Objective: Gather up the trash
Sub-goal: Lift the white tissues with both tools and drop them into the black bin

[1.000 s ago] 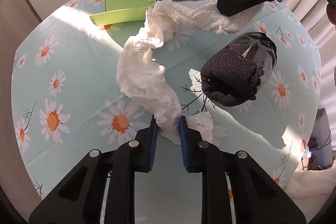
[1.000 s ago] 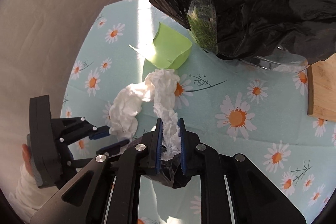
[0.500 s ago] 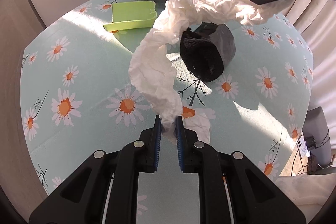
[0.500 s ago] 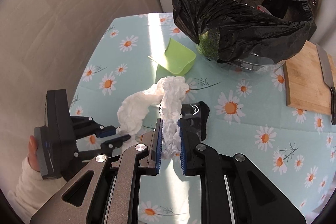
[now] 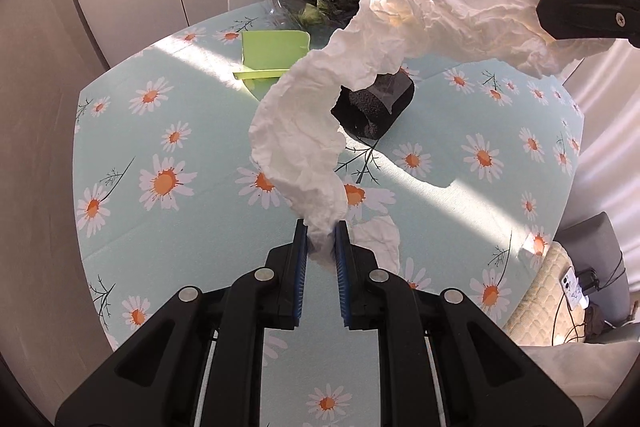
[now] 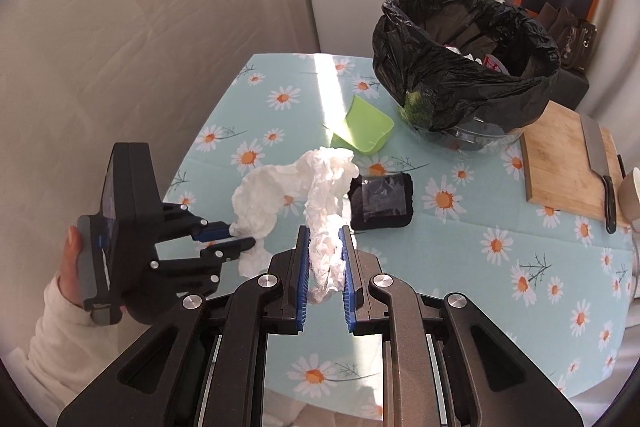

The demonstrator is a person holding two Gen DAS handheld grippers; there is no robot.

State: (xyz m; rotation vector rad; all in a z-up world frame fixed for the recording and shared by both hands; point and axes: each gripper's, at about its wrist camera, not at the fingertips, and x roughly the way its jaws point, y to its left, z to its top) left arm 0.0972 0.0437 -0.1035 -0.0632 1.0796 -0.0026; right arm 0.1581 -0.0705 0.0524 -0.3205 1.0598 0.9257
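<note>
A long crumpled white paper towel (image 5: pixel 304 115) hangs in the air above the daisy-print table (image 5: pixel 160 131), stretched between both grippers. My left gripper (image 5: pixel 321 231) is shut on one end of it. My right gripper (image 6: pixel 323 233) is shut on the other end of the paper towel (image 6: pixel 320 195); one of its fingers (image 5: pixel 588 17) shows at the upper right of the left wrist view. In the right wrist view the left gripper (image 6: pixel 236 237) sits at the left, held by a hand. The bowl lined with a black bin bag (image 6: pixel 464 59) stands at the far side of the table.
A black wrapped bundle (image 5: pixel 374 107) lies on the table under the towel, also seen as the bundle (image 6: pixel 382 201) in the right wrist view. A green plastic piece (image 6: pixel 362 127) lies near the bag. A wooden cutting board (image 6: pixel 568 163) with a knife (image 6: pixel 600 163) is at the right.
Both grippers have risen, lifting the paper towel off the table into the air. The black bundle, held at first with the right end, now lies on the table.
</note>
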